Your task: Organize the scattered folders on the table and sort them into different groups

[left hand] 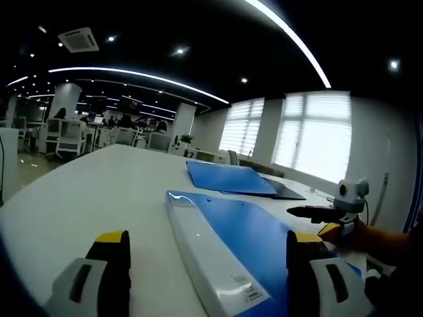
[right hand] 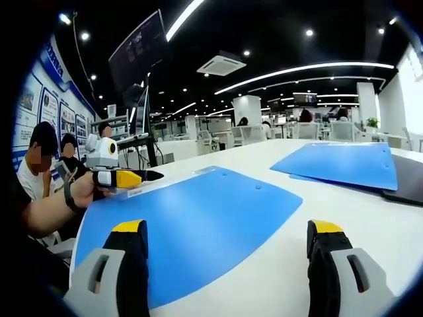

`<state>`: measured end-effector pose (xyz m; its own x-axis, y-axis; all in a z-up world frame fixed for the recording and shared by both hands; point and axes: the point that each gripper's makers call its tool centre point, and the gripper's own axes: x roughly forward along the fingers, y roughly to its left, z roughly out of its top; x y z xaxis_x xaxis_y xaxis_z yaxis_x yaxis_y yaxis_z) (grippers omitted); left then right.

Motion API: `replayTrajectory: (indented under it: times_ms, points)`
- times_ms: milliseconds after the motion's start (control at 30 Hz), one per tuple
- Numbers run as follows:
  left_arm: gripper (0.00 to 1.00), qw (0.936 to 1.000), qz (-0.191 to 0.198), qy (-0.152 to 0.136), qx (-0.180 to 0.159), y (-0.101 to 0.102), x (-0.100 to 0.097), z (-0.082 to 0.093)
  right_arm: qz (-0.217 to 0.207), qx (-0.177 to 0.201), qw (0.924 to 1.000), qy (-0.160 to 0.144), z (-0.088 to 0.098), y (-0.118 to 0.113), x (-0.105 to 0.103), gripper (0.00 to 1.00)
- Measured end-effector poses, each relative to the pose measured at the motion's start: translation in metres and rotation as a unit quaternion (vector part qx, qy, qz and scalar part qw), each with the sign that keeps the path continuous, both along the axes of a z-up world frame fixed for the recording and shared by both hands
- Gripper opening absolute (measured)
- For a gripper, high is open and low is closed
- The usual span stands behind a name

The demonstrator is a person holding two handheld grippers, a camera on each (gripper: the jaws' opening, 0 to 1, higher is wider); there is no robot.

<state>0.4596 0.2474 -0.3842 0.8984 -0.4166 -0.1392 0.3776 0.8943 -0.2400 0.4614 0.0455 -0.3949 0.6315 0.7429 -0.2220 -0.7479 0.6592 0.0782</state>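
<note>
- In the left gripper view the left gripper (left hand: 207, 277) has its jaws set wide apart, holding nothing; the yellow-tipped left jaw stands over bare white table (left hand: 99, 191).
- Between the jaws, nearer the right one, lies the near blue folder (left hand: 244, 231), its white spine (left hand: 211, 261) running up between them; whether the right jaw touches the cover I cannot tell.
- Ahead of it and to the right lies the far blue folder (left hand: 228, 177), flat on a dark folder (left hand: 285, 190).
- At the right edge a hand (left hand: 373, 241) brings the right gripper in low at the near folder's far side.
- In the right gripper view the right gripper (right hand: 228, 264) also stands wide apart and empty, the near blue folder (right hand: 192, 221) spread flat between and beyond its jaws.
- To its left a hand (right hand: 82, 190) with a dark wrist strap holds the left gripper level at the folder's edge.
- Ahead to the right, the far blue folder (right hand: 340, 164) lies on the table (right hand: 370, 224).
</note>
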Motion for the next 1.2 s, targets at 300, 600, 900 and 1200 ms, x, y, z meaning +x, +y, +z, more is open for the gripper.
replayTrajectory:
  times_ms: [300,600,900,1200]
  points:
    - [0.99,0.9999,0.013,0.002,0.005,0.0044,0.0005,-0.0008,0.001,0.002,1.0000,-0.001,0.0010,0.0001,-0.0007,0.99]
    - [0.99,0.9999,0.012,0.001,0.006,0.0043,0.0008,-0.0010,0.002,-0.005,1.0000,-0.002,-0.0008,0.0004,-0.0010,0.98]
    - [0.98,0.9999,0.013,0.001,0.007,0.0044,0.0011,-0.0013,0.004,-0.010,0.9999,-0.002,-0.0023,0.0004,-0.0011,0.98]
    - [0.96,0.9999,0.014,-0.001,0.004,0.0053,0.0011,-0.0005,0.004,-0.011,0.9999,-0.002,-0.0025,0.0003,-0.0014,0.97]
